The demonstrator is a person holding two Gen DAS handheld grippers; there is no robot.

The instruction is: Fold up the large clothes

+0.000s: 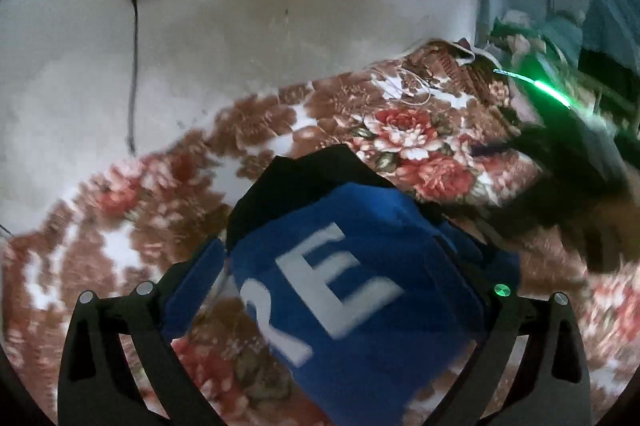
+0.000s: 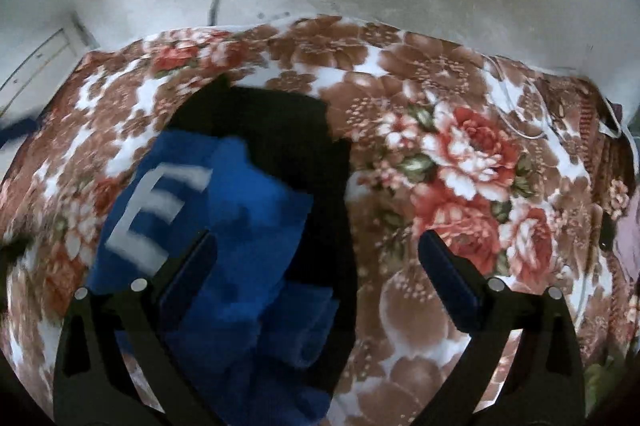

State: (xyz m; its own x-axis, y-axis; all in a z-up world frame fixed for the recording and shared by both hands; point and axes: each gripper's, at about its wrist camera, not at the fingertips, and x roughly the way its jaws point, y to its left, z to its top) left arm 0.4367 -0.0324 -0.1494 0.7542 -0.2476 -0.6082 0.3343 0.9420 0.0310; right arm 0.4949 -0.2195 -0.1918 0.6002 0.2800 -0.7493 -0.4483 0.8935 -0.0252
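The blue and black shirt (image 2: 256,226) lies bunched near the middle of the flowery blanket (image 2: 460,186). The right gripper (image 2: 316,266) is wide open above it. The left gripper (image 1: 340,290) looks spread around the cloth; a grip is unclear. A loose pinch could undo the fold.

One blue garment (image 1: 352,290) with white lettering is counted, with one black garment (image 2: 272,130) under it. One floral blanket (image 2: 440,98) is seen beneath both. One dark cable (image 1: 134,66) is seen on the wall. Two grippers are counted, the left gripper (image 1: 340,266) and the right gripper (image 2: 316,254), each with two jaws.
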